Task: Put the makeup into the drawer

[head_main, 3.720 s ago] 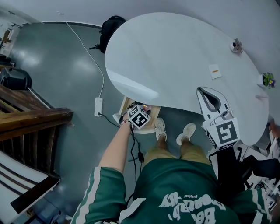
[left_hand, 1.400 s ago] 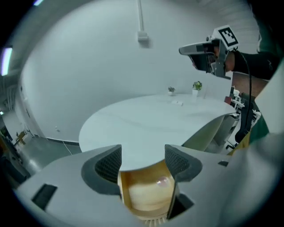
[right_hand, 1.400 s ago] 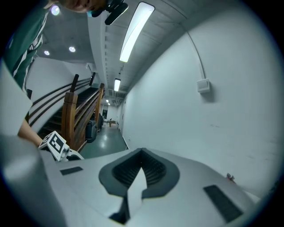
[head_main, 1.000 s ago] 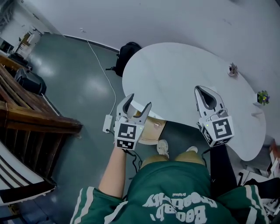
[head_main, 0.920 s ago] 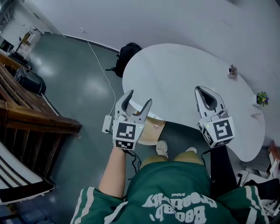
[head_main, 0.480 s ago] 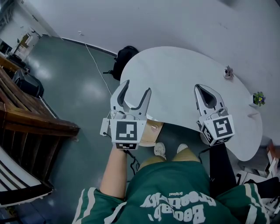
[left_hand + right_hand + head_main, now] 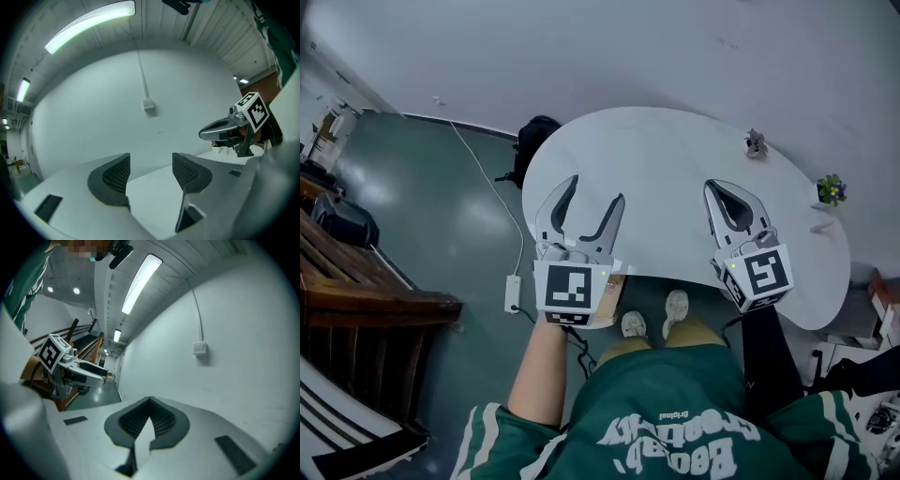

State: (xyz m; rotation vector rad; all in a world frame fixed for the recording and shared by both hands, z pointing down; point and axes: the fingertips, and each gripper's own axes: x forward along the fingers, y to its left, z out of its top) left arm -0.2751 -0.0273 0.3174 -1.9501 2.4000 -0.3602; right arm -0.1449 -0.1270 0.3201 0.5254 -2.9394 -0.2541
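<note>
The makeup shows in no view. Of the drawer (image 7: 616, 295) only a sliver of pale wood is visible, under the near edge of the table (image 7: 675, 150) and just beside the left gripper's marker cube, so what lies inside cannot be told. The left gripper (image 7: 595, 190) hangs over that same edge with its jaws well apart and nothing between them; in its own view the left gripper (image 7: 150, 176) frames only bare tabletop and wall. The right gripper (image 7: 712, 187) hovers over the table to the right, well apart from the left one, its jaws closed together tip to tip and empty; the right gripper view shows the pads (image 7: 161, 420) meeting. Both point roughly level toward the wall. Two small plants (image 7: 756, 142) (image 7: 831, 189) stand near the table's far edge. On the floor lie a black bag (image 7: 534, 136) beside the table and a power strip (image 7: 513, 293) on a white cable
</note>
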